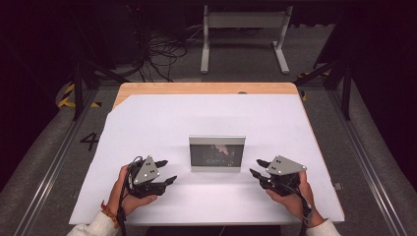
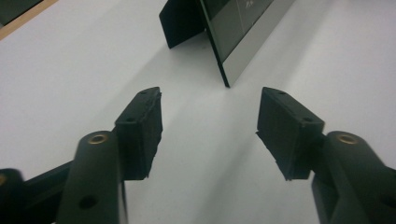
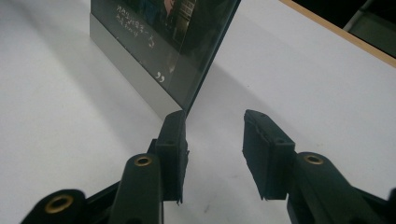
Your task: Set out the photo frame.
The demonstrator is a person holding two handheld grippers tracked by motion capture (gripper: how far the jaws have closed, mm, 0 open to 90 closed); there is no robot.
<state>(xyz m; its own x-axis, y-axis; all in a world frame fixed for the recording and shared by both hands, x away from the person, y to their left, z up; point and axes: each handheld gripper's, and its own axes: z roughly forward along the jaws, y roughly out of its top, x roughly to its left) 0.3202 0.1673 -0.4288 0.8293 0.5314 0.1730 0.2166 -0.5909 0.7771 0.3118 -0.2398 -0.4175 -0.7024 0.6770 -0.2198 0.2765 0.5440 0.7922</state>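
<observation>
Tabletop (image 1: 206,89): pale wood, its far edge and a cut far-left corner bare. The rest lies under a white sheet (image 1: 162,123), smooth and matte, reaching to the near edge.

Room: dark. Grey carpet-like floor (image 1: 373,162) on both sides. Yellow-and-black tape (image 1: 66,96) at the far left, a painted "4" (image 1: 90,141) beside the table. Tangled black cables (image 1: 160,54) and a light grey metal stand (image 1: 244,34) on the floor beyond.

Picture frame (image 1: 217,153): stands upright near the middle of the sheet, towards the person's side. Flat rectangle, glossy dark front with a brushed silver border, widest along the bottom. Some white lettering on the glass, too small to read. Long axis runs left to right across the table; the face points towards the person. In the left gripper view a thin black prop (image 2: 181,23) stands behind the frame.

Left claw (image 1: 164,171): matte black, blocky pads, spread wide, holding nothing. Low over the sheet, left of the frame and apart from it, aimed at the frame's left edge. Grey three-cornered plate on top.

Right claw (image 1: 256,168): also spread, empty, right of the frame, aimed at its right edge. In the right gripper view, one pad (image 3: 173,140) appears just in front of the frame's lower corner; contact cannot be told.

Both hands grip from the near side, white sleeves at the wrists.
</observation>
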